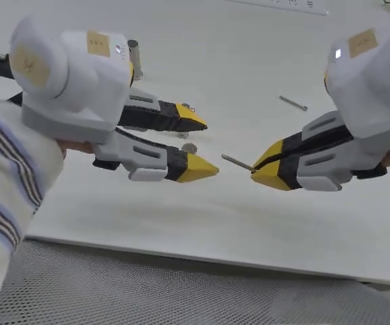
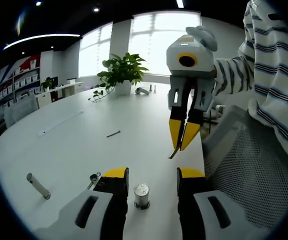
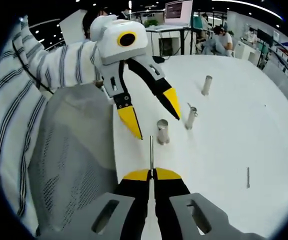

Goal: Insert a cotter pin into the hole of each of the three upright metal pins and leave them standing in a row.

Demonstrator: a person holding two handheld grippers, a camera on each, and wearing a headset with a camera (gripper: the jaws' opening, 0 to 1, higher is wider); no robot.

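One of three apparently done: wire loop atop the middle metal pin (too small to confirm). Left: near metal pin, standing between the wide-apart jaws of the left gripper, and far metal pin. Clamped in the right gripper: a cotter pin aimed at the near one. Row clear in the right gripper view, largely masked in the head view.

Left tool, right tool: white and pale grey housings, black jaws, yellow tips, tan label on top.
Cotter pin: silver.
Metal pins: dull silver-grey.
Surface: plain white.
Sleeve: white with dark stripes.
Mesh chair: grey.
Plant: green.
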